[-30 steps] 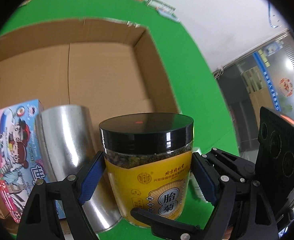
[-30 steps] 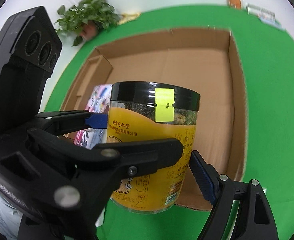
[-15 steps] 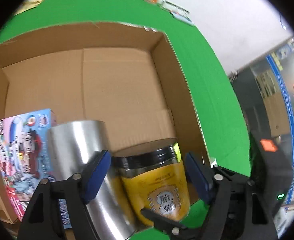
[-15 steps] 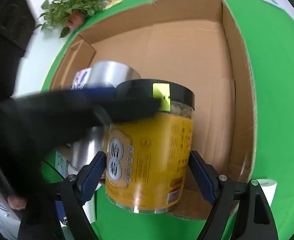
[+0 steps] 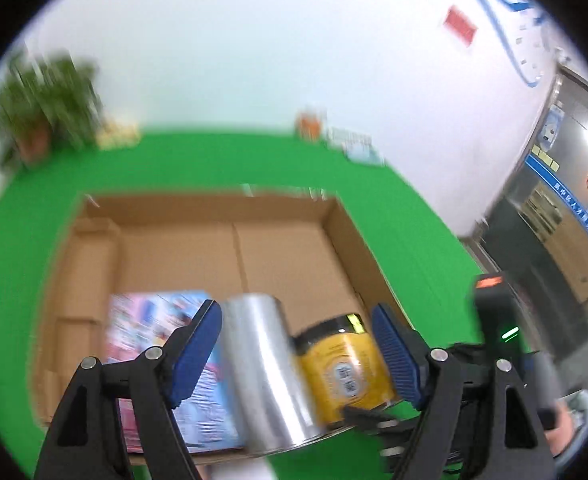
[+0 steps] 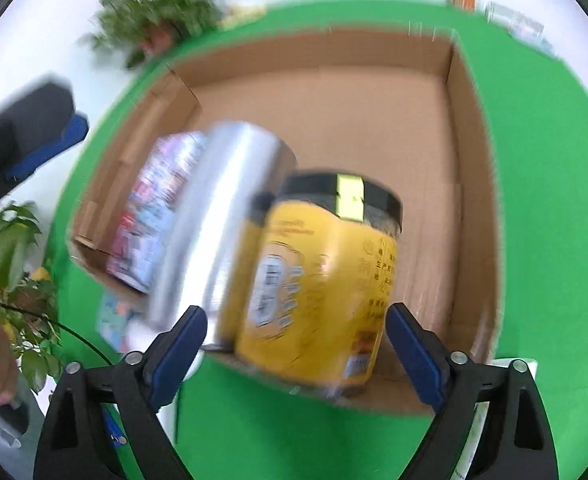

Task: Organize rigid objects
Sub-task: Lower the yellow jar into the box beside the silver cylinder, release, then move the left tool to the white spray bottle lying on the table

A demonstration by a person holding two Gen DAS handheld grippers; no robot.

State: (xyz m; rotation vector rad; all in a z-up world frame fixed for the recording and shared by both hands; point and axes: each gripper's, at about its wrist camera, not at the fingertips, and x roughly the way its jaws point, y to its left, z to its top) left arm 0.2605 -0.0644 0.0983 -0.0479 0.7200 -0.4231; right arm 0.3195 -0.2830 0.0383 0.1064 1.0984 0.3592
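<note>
A yellow jar with a black lid [image 6: 318, 280] stands in the near part of a shallow cardboard box [image 6: 470, 160], beside a silver cylinder [image 6: 218, 216] and a colourful printed box [image 6: 154, 208]. My right gripper [image 6: 296, 354] is open, its blue pads on either side of the jar and apart from it. My left gripper [image 5: 296, 354] is open and empty, drawn back above the near box edge; the jar [image 5: 342, 364], the cylinder [image 5: 262, 364] and the printed box [image 5: 154, 320] show between its pads. Both views are motion-blurred.
The box [image 5: 346, 232] lies on a green table cover [image 5: 214, 156]. Potted plants [image 6: 154, 12] stand at the back left, small items [image 6: 494, 8] at the back right. A white roll [image 6: 506, 364] sits by the box's near right corner.
The jar has been set down in the box beside the silver cylinder and let go. Both grippers have pulled back and up, and the left one has opened wider.
</note>
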